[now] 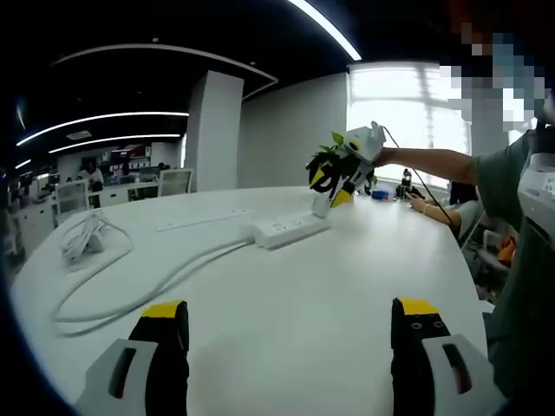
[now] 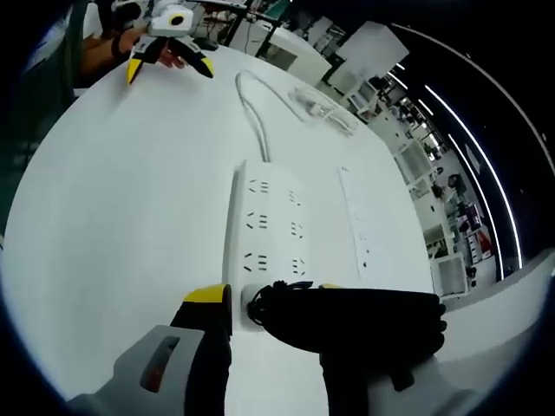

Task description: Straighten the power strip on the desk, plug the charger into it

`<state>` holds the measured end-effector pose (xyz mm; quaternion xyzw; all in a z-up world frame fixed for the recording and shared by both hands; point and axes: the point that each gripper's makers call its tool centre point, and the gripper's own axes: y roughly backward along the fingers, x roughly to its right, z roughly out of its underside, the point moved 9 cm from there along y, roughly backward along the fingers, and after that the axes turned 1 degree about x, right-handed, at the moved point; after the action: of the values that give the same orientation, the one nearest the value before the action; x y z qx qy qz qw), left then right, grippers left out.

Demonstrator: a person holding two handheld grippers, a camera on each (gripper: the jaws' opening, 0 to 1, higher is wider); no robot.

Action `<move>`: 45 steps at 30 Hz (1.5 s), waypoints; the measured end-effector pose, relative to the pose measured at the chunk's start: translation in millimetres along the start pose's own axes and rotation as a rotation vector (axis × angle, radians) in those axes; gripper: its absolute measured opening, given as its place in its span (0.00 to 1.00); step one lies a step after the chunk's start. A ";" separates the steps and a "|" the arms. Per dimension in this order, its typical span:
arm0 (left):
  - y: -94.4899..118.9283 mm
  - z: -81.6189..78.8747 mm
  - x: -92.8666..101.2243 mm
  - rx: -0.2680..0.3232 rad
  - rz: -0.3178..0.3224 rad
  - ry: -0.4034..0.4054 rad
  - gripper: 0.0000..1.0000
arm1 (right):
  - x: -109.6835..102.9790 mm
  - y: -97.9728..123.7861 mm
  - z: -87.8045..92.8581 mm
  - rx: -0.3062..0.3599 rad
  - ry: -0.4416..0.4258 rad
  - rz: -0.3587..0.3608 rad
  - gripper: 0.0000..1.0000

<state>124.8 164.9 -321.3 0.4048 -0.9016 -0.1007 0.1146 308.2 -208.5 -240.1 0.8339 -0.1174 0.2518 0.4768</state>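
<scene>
On the white desk (image 1: 286, 321), the white power strip (image 2: 269, 230) lies flat, its cable (image 1: 165, 282) curving away toward a coiled bundle. Right gripper (image 2: 260, 316) sits at the strip's near end, jaws closed on a dark object; whether this is the charger cannot be told. Left gripper (image 1: 290, 316) hovers well short of the strip, jaws spread apart and empty.

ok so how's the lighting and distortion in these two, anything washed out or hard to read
Left gripper view: the window behind the right claw is blown out white, and the desk edge bows from the fisheye. Right gripper view: even light, power strip sockets read sharply, but the dark object in the right claw is too close and black to identify.
</scene>
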 end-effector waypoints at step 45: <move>4.6 3.5 0.2 0.001 -0.011 0.002 0.99 | -3.0 -6.6 -14.2 -0.179 0.076 -0.095 0.20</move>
<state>120.4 168.1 -323.3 0.4100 -0.8992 -0.1005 0.1148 304.2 -193.0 -240.6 0.7823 -0.0817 0.2490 0.5651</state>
